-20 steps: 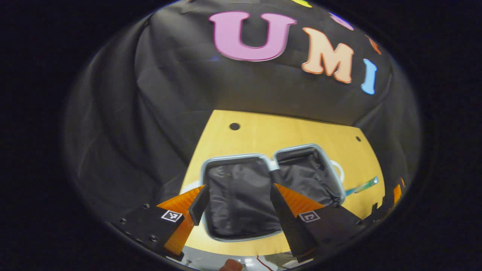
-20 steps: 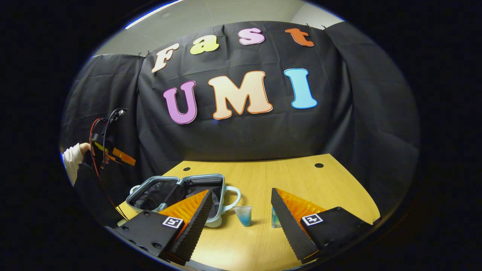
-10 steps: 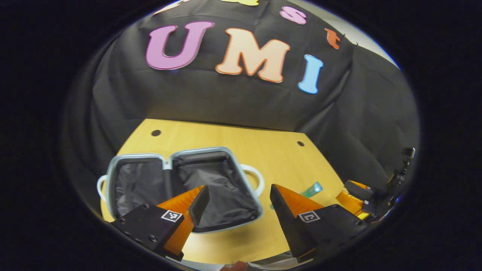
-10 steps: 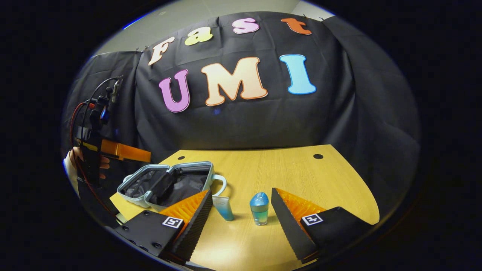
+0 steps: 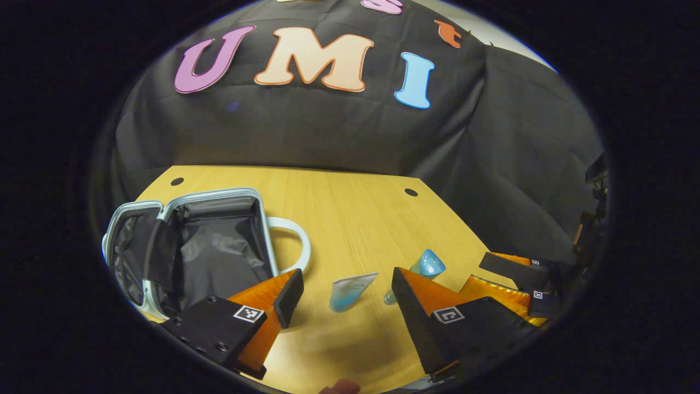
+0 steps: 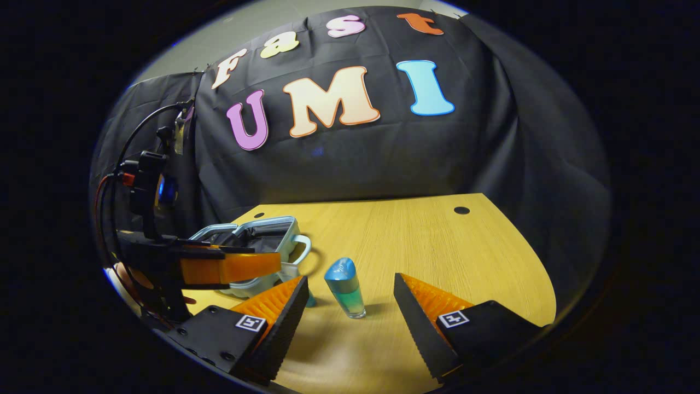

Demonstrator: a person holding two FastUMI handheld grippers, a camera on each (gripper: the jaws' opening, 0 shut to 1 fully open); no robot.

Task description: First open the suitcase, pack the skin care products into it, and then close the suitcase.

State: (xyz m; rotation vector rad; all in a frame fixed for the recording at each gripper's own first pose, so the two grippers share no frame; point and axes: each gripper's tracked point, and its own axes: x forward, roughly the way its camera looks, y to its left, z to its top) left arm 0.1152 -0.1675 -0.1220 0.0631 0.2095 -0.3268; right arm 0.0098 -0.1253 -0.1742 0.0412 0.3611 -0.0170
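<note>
A small pale suitcase (image 5: 219, 192) lies open on the wooden table, its dark lining bare and a white handle (image 5: 298, 246) sticking out. To its right lie a white-and-blue tube (image 5: 350, 290) and a clear bottle with a blue cap (image 5: 426, 265). My left gripper (image 5: 345, 273) hovers open just in front of the tube. In the right gripper view the bottle (image 6: 345, 287) stands upright a little ahead of my open right gripper (image 6: 350, 279), apart from both fingers. The tube (image 6: 310, 298) peeks out behind one finger. The suitcase (image 6: 262, 241) sits behind the left gripper (image 6: 276, 264).
The table (image 6: 426, 241) has a round cable hole (image 6: 461, 210) near its far edge, with bare wood to the right of the bottle. A hand (image 6: 128, 276) holds the left gripper. The right gripper (image 5: 484, 273) reaches in from the right in the left gripper view.
The left gripper has swung right, from over the open suitcase to the tube and bottle. The right gripper has closed in on the bottle. Both stayed open.
</note>
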